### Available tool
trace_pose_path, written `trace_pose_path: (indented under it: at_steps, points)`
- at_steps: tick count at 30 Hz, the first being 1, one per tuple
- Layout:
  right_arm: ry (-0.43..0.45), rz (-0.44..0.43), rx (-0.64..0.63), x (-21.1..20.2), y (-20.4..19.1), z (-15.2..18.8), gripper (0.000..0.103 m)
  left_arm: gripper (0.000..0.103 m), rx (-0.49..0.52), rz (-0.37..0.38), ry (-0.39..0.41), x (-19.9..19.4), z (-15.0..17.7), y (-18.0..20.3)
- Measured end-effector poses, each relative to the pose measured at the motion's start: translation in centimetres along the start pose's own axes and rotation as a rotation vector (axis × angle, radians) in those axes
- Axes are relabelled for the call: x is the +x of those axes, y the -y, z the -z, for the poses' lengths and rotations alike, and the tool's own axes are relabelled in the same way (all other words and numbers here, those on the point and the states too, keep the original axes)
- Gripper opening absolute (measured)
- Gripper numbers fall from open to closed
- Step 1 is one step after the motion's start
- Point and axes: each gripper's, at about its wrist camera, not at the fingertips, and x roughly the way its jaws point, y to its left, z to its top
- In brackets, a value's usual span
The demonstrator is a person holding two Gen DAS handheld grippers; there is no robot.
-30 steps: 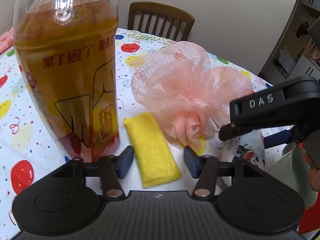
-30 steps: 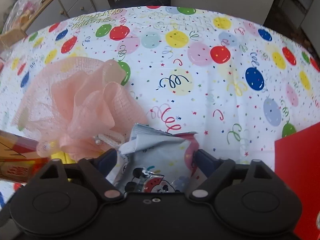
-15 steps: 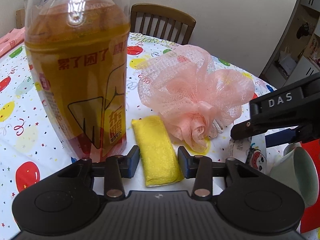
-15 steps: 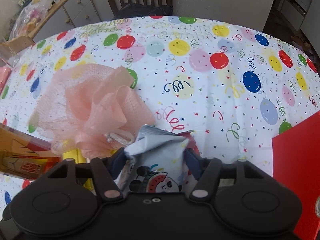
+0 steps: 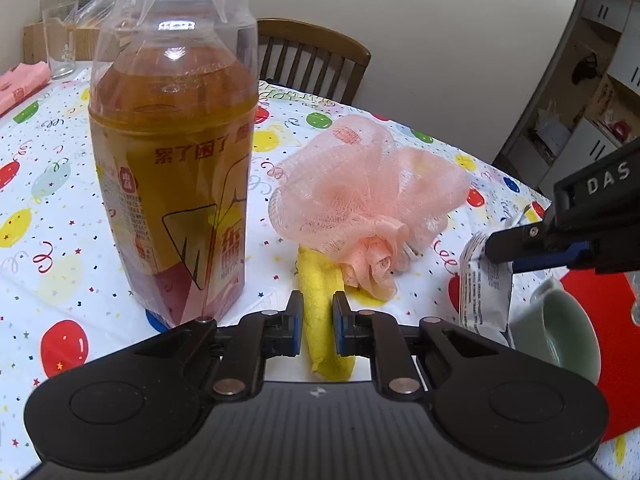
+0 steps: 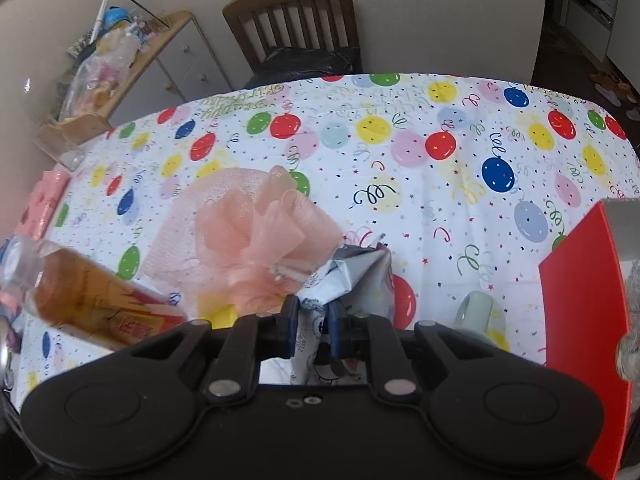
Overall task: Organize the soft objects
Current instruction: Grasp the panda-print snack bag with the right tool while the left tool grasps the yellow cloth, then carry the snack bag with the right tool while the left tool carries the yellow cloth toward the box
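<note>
A folded yellow cloth [image 5: 322,304] sits pinched between the blue pads of my left gripper [image 5: 317,322], whose jaws are closing on it; its far end pokes under the pink mesh bath pouf [image 5: 368,196]. My right gripper [image 6: 311,330] squeezes a pale blue cartoon-printed soft pack [image 6: 352,276], jaws closing, the pack crumpled between the pads. In the left wrist view the right gripper [image 5: 520,248] holds that pack [image 5: 486,292] at the right, lifted off the table. The pouf [image 6: 248,232] lies left of the pack in the right wrist view.
A tall bottle of amber drink [image 5: 172,184] stands close on the left of the yellow cloth. A pale green mug [image 5: 560,332] and a red box [image 6: 580,320] are at the right. A wooden chair [image 6: 292,20] stands beyond the balloon-print tablecloth [image 6: 440,184].
Both grippers narrowed from wide open onto their objects: the left onto the yellow cloth, the right onto the cartoon pack. The right gripper rose, crumpling and lifting the pack.
</note>
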Motion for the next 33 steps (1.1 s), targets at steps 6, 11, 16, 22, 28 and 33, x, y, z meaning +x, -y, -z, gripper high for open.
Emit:
trace_pose_path:
  at_steps: [6, 11, 16, 22, 28, 33]
  points:
    - [0.041, -0.05, 0.002, -2.5, -0.3, 1.0, 0.013, 0.014, -0.01, 0.011, 0.002, -1.4, 0.5, -0.3]
    - [0.079, -0.097, 0.006, -5.3, -0.3, 2.0, 0.013, 0.014, -0.015, 0.049, 0.024, -3.2, 0.3, -0.5]
    - [0.116, -0.14, 0.015, -8.4, 0.3, 3.2, 0.013, 0.014, -0.031, 0.081, 0.025, -5.0, 0.5, -0.9]
    - [0.16, -0.169, 0.029, -12.2, 2.2, 5.2, 0.013, 0.014, -0.066, 0.146, 0.034, -7.6, 0.2, -1.2]
    - [0.211, -0.177, 0.056, -15.8, 5.1, 6.7, 0.013, 0.014, -0.1, 0.216, 0.041, -10.5, -0.7, -0.6]
    - [0.255, -0.172, 0.084, -18.6, 8.3, 7.7, 0.013, 0.014, -0.095, 0.255, 0.058, -12.7, -1.2, 1.4]
